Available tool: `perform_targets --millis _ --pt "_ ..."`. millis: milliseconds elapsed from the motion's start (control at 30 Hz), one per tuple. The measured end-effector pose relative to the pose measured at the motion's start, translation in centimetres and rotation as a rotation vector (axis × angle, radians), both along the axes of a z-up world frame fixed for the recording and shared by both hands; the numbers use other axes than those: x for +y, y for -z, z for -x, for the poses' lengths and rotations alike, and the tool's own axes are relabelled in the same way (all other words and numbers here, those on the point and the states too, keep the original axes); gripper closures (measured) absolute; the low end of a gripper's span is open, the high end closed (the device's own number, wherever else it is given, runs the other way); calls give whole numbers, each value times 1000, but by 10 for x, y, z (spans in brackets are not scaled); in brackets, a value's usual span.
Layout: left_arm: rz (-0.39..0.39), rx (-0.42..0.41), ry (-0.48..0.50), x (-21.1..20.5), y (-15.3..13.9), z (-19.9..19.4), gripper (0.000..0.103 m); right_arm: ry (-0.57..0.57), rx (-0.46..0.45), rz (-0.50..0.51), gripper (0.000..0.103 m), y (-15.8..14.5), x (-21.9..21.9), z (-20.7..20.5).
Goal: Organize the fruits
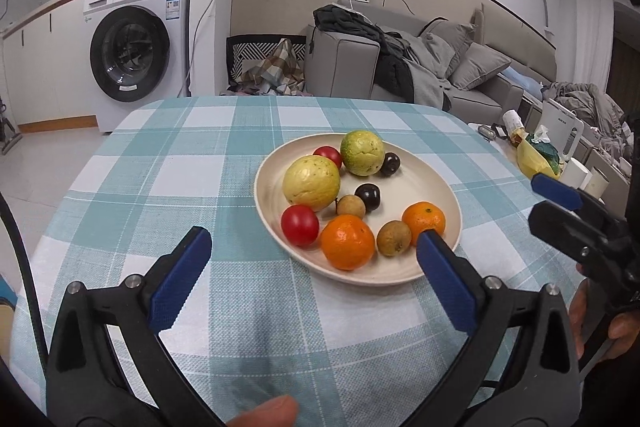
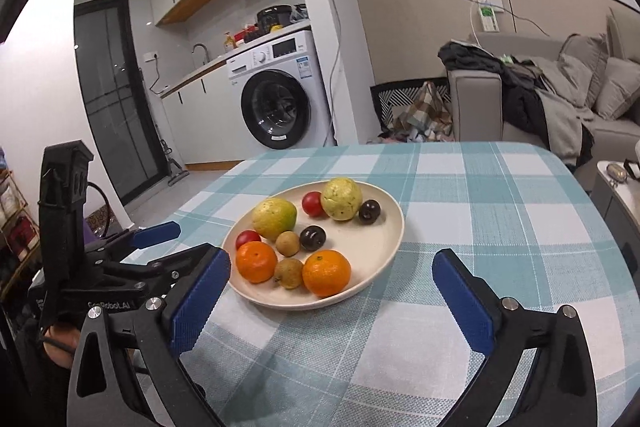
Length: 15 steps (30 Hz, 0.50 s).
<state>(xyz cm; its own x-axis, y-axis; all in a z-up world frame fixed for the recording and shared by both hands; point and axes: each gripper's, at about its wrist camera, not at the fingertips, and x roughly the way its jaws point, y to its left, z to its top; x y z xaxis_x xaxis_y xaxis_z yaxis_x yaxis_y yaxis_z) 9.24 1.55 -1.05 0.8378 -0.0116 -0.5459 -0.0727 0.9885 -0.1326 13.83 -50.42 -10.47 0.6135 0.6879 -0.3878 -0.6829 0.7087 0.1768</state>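
- On the teal-and-white checked tablecloth (image 1: 168, 163) sits a shallow round cream plate (image 1: 424, 183) holding all 10 fruits; none lies loose on the cloth in either view.
- Reading the plate as a clock in the left wrist view: 2 pale yellow-green guavas, one at 12 (image 1: 362, 152) and one at 9 (image 1: 311, 182); 2 red cherry tomatoes, at 11 (image 1: 328, 155) and 8 (image 1: 300, 225); 2 dark purple plums, at 1 (image 1: 390, 163) and near the centre (image 1: 368, 197); 2 orange mandarins, at 6 (image 1: 347, 242) and 4 (image 1: 423, 218); 2 small brown longans, one (image 1: 351, 207) near the centre and one (image 1: 394, 238) at 5.
- Left gripper (image 1: 312, 259) is released, its blue pads spread wide with nothing between them; its right pad overlaps the plate rim at 5 in that view, contact unclear.
- Right gripper (image 2: 332, 287) is likewise spread wide and empty, poised just short of the near rim.
- Judgement: the sorting has not started, or is between picks, since the kinds lie mixed.
- To do the next pick well, I would take a near-rim fruit first, such as a mandarin, closing the pads across its widest part.
- Small longans and plums touch their neighbours, so approach from above and close gently to avoid rolling them.
- Keep 1 gripper free to steady the plate, which may slide on the cloth.
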Motion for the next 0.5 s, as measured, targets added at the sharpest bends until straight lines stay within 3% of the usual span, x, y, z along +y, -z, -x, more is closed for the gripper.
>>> perform_targets --millis 233,500 --pt "-32 -23 -14 7 -4 19 1 -22 -60 19 0 -4 4 14" --pt "-69 -67 -8 3 -11 35 1 -13 -44 13 0 -5 2 14"
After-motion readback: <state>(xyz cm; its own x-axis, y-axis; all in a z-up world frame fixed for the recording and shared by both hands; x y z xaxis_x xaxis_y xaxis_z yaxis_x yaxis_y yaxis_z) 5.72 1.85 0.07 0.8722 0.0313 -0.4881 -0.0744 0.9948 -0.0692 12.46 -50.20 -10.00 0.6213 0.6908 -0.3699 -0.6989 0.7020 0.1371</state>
